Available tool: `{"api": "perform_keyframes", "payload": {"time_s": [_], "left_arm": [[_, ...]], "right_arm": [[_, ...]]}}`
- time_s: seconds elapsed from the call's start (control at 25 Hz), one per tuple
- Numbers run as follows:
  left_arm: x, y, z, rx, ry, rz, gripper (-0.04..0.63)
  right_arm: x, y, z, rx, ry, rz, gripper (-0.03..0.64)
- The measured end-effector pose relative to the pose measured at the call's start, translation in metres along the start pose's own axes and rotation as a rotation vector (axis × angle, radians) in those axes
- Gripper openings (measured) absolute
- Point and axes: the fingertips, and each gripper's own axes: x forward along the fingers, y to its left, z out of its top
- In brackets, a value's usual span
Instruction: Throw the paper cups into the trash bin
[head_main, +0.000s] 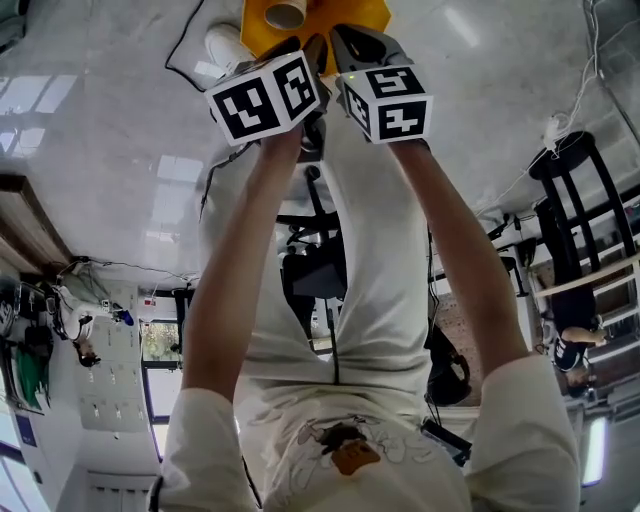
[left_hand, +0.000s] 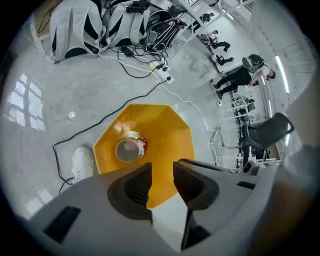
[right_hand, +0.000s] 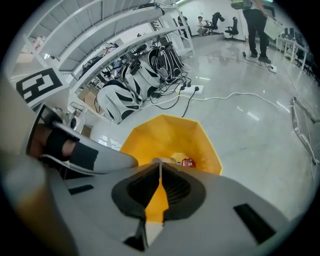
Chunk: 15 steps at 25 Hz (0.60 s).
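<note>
Paper cup (left_hand: 127, 150) lies inside yellow bin (left_hand: 172, 130). Our left claw (left_hand: 161, 167) wide open, empty; our right claw (right_hand: 160, 162) shut tight, empty. We hang close over bin; bump could tip it, spill cup.

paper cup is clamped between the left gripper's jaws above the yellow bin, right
Not clamped. The left gripper view shows the paper cup lying inside the yellow bin, while the left gripper hangs above the bin with its jaws apart and nothing between them.
</note>
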Motion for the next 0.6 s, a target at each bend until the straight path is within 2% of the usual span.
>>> {"api": "perform_keyframes", "payload": {"time_s": [0.16, 0.4, 0.6], "left_arm": [[-0.037, -0.024, 0.010, 0.060, -0.014, -0.032, 0.125], [-0.129, -0.081, 0.016, 0.180, -0.067, -0.057, 0.009], [-0.206, -0.127, 0.030, 0.246, -0.122, -0.113, 0.006]], "right_arm": [[-0.031, 0.006, 0.026, 0.013, -0.040, 0.003, 0.008], [-0.120, 0.040, 0.068, -0.010, -0.085, 0.040, 0.008], [-0.191, 0.068, 0.104, -0.058, -0.130, 0.046, 0.008]]}}
